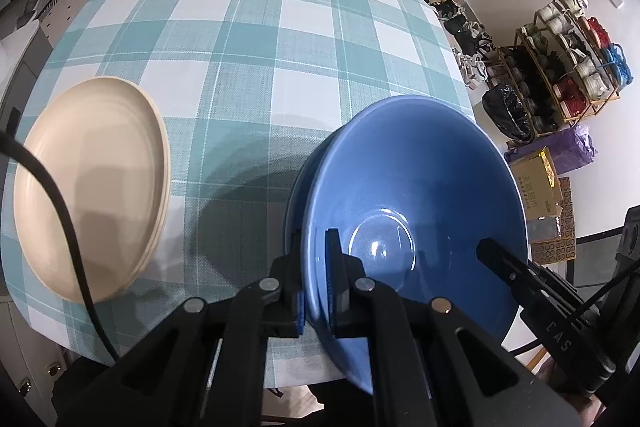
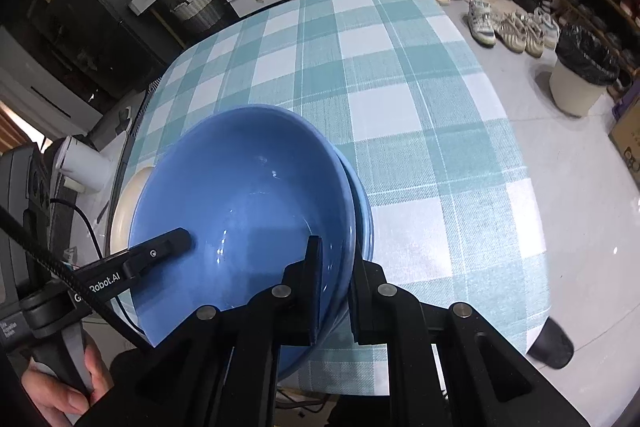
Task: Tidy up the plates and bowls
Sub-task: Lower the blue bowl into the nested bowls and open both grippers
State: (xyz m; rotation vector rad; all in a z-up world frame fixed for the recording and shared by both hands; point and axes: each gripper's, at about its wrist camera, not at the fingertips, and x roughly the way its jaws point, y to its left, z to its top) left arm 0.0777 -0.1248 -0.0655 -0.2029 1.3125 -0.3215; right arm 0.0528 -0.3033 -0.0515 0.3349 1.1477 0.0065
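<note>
A blue bowl (image 1: 416, 195) (image 2: 240, 195) sits nested over a second blue bowl whose rim (image 1: 291, 211) (image 2: 365, 211) shows just outside it, at the near edge of the checked table. My left gripper (image 1: 314, 235) is shut on the upper bowl's left rim, one finger inside and one outside. My right gripper (image 2: 336, 251) is shut on the opposite rim; one of its fingers (image 1: 494, 251) shows inside the bowl in the left wrist view. A stack of cream plates (image 1: 92, 187) (image 2: 128, 195) lies left of the bowls.
The teal-and-white checked tablecloth (image 1: 248, 39) (image 2: 392, 75) stretches away beyond the bowls. A black cable (image 1: 60, 211) crosses the plates. Right of the table are the floor, shoes (image 2: 508, 27), a bin (image 2: 580, 79) and a shoe rack (image 1: 560, 67).
</note>
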